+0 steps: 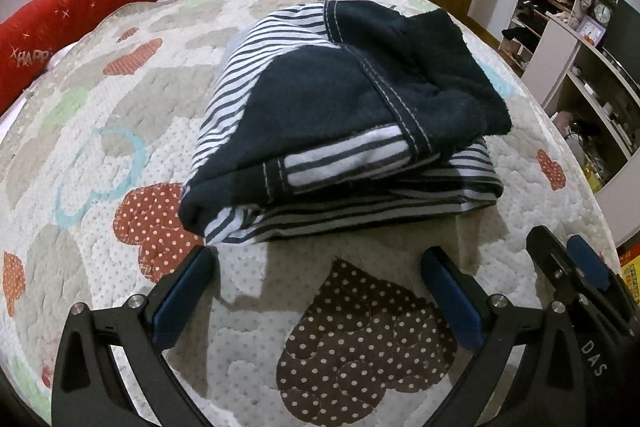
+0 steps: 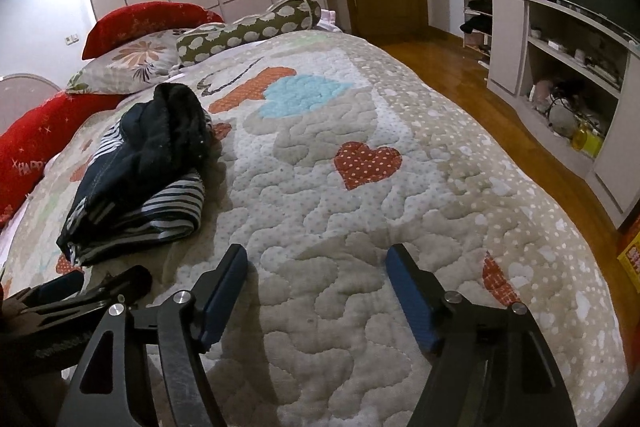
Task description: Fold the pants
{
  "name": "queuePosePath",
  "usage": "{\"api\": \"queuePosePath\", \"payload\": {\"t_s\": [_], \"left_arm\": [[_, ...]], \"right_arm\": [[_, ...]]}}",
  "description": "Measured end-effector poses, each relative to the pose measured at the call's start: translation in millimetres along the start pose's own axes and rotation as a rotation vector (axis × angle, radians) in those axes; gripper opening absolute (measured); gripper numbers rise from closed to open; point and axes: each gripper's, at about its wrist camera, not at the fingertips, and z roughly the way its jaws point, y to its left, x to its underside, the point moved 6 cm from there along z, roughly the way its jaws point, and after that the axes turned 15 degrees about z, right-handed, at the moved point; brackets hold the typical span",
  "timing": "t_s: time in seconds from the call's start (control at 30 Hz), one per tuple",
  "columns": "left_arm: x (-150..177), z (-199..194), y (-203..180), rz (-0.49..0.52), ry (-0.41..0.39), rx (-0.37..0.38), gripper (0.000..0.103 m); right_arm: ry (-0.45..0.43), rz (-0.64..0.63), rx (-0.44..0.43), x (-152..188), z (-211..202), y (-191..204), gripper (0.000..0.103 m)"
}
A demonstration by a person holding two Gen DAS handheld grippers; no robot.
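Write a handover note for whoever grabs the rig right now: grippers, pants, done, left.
Left gripper: open, empty, over the quilt just short of the pants.
Right gripper: open, empty, over bare quilt to the right of the pants.
Pants: folded into a compact stack on the bed, touching neither gripper.
Done: the folds look finished.
Left: top dark layer sits rumpled; maybe flatten it, otherwise pull back.

White lettering "HAPP", preceded by a small cross or x and cut off at the fold, stands on the red cushion (image 1: 36, 39) at the left edge of the bed; the right wrist view shows the same letters. "DAS" runs in pale capitals along the black arm of the right gripper (image 1: 560, 259). The yellow box (image 2: 630, 255) bears red print too small to read.
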Motion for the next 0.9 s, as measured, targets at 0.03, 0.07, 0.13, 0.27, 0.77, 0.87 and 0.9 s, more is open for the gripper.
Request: {"api": "queuePosePath", "payload": {"t_s": [0.03, 0.07, 0.13, 0.27, 0.77, 0.87, 0.9], "left_arm": [[-0.2, 0.2, -0.4, 0.0, -0.001, -0.002, 0.103], [-0.2, 0.1, -0.5, 0.0, -0.002, -0.004, 0.103], [-0.6, 0.3, -0.4, -0.002, -0.004, -0.004, 0.103], [-0.5, 0.0, -0.5, 0.002, -0.003, -0.009, 0.103], [-0.4, 0.3, -0.9, 0.014, -0.006, -0.009, 0.103], [0.3, -0.6, -1.7, 0.011, -0.013, -0.012, 0.103], [0.8, -1.0, -1.8, 0.01, -0.016, -0.013, 0.103]], "right_arm": [[-0.001, 0.001, -0.002, 0.1, 0.0, -0.2, 0.076], [-0.002, 0.003, -0.003, 0.3, 0.0, -0.5, 0.076], [-0.004, 0.006, -0.007, 0.4, 0.4, -0.8, 0.077], [-0.003, 0.01, -0.014, 0.1, 0.0, -1.9, 0.078], [-0.001, 0.004, -0.018, -0.5, 1.6, -1.2, 0.08], [-0.001, 0.005, -0.018, -0.3, 1.4, -1.1, 0.08], [-0.001, 0.005, -0.018, -0.2, 1.4, -1.1, 0.08]]}}
